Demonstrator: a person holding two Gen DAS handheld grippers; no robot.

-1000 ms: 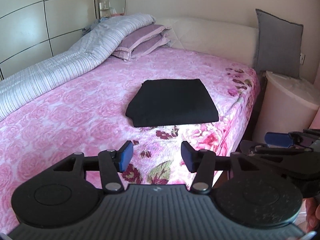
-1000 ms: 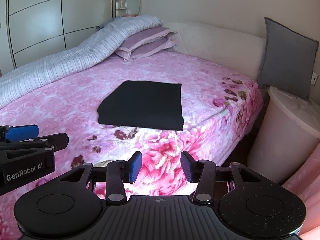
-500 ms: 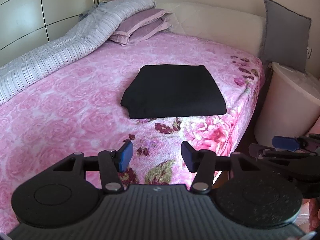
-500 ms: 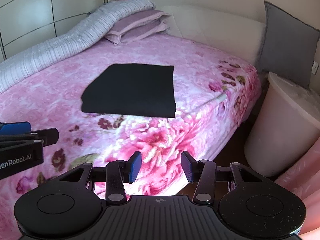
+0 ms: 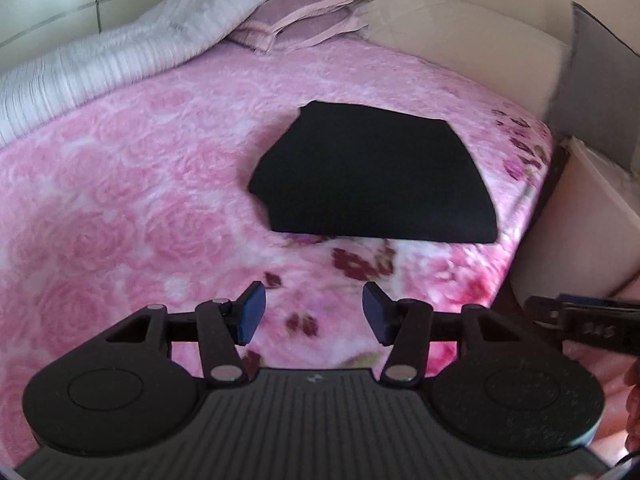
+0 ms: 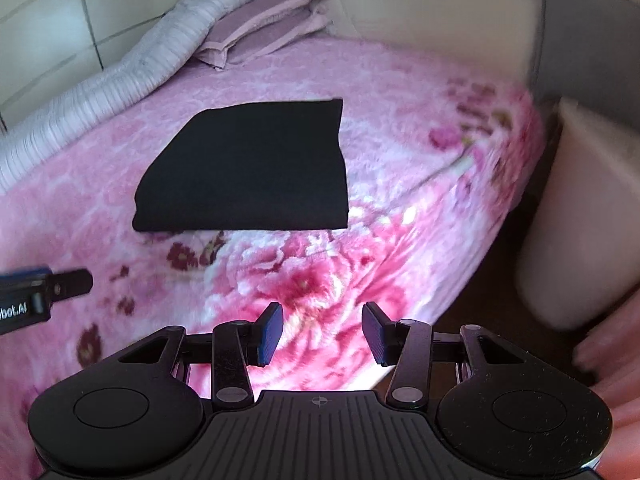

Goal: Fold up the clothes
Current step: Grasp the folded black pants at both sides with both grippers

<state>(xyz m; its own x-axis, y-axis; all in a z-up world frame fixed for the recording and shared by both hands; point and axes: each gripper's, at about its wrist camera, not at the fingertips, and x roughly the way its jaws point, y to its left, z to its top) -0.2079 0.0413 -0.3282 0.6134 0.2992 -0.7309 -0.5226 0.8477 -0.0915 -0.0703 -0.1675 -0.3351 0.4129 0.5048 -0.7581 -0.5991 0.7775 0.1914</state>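
On the bed (image 5: 120,200), toward its right edge, lies a black garment (image 5: 372,184), flat, squared off, already folded into a neat rectangle on the pink floral blanket. Looks near finished, judging by the even edges; perhaps one more fold or a tidy-up left, though cannot tell whether more clothes wait out of view. None visible elsewhere on the bed.

Left gripper (image 5: 312,314) with fingers apart and empty, poised over the near blanket, short of the garment's near edge. Right gripper (image 6: 322,332) likewise spread, nothing between the fingers, above the bed's near right corner and clear of the cloth.

Left view alone shows a grey cushion (image 5: 600,80) at far right and the garment's slightly uneven near-left corner. Right view alone shows the bed's side drop, dark floor beside a pale round tub (image 6: 580,220), and the label on the left gripper's side. Both show the striped duvet (image 6: 120,80) and purple pillows (image 6: 272,20) at far left.
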